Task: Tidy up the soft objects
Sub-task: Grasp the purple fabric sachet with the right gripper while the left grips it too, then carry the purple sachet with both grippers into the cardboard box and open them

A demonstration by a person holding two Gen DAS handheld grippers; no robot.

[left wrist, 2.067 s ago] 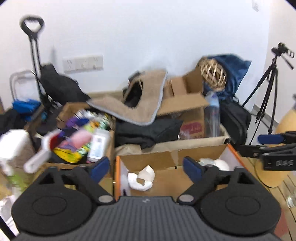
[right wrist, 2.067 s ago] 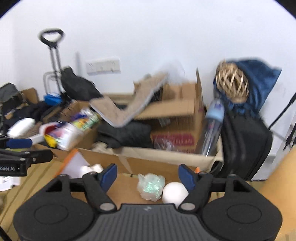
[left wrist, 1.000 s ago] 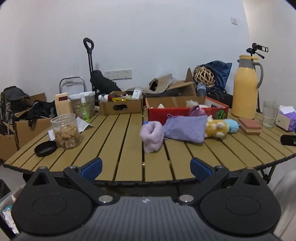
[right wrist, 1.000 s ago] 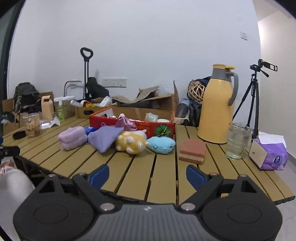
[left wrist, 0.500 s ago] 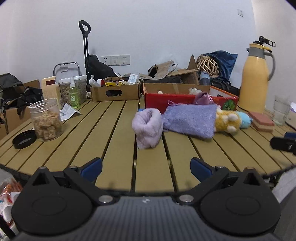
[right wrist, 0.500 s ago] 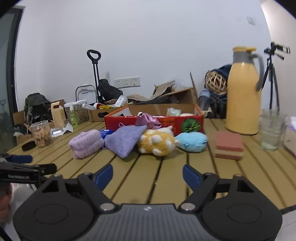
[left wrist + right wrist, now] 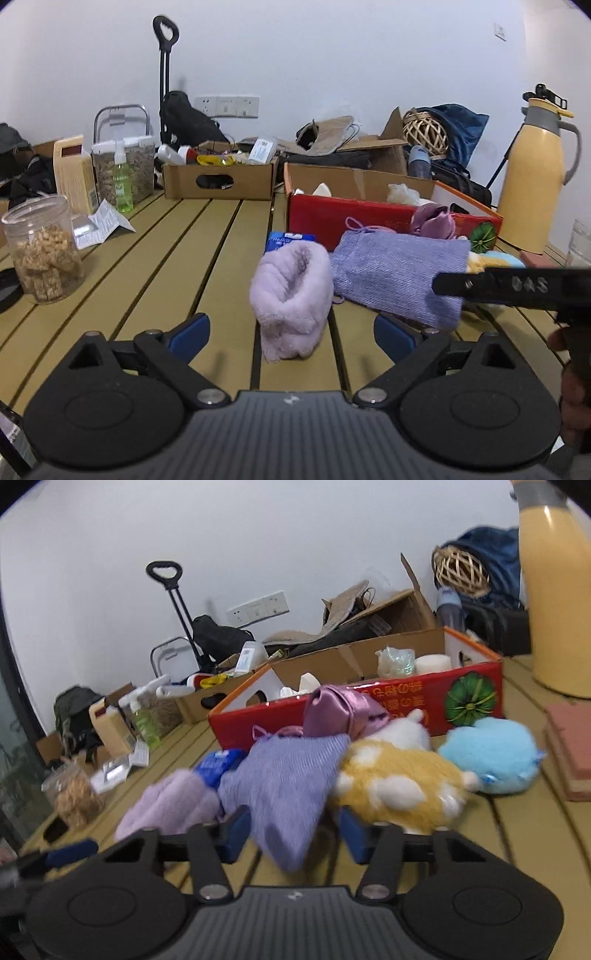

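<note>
**Q:** Slatted wooden table, white wall behind. What lies where?

**A:** Soft things sit in a loose cluster just in front of the red box: a fluffy lilac roll, a knitted purple pouch touching it, a satin pink pouch leaning on the box wall, a yellow plush toy and a blue plush toy beside it. A jar of snacks, a cardboard tray and a yellow thermos stand well apart from the cluster.

**Q:** State of the tools?

**A:** Left gripper: jaws wide, empty, with the lilac roll in line between the fingers. Right gripper: jaws spread, narrower than the left, empty; the near corner of the knitted pouch lies between the fingers, apparently not pinched. The view is blurred, so contact cannot be told.

**Q:** Probable step, and risks?

**A:** Likely the first pick, each tool lining up on one item. Risks, by judgement:
- the right jaws closing on only the pouch's limp corner, so it slips out or drags the yellow toy along;
- the lilac roll unrolling or squashing flat if gripped off-centre;
- the two tools, working close together, colliding over the touching roll and pouch.
</note>
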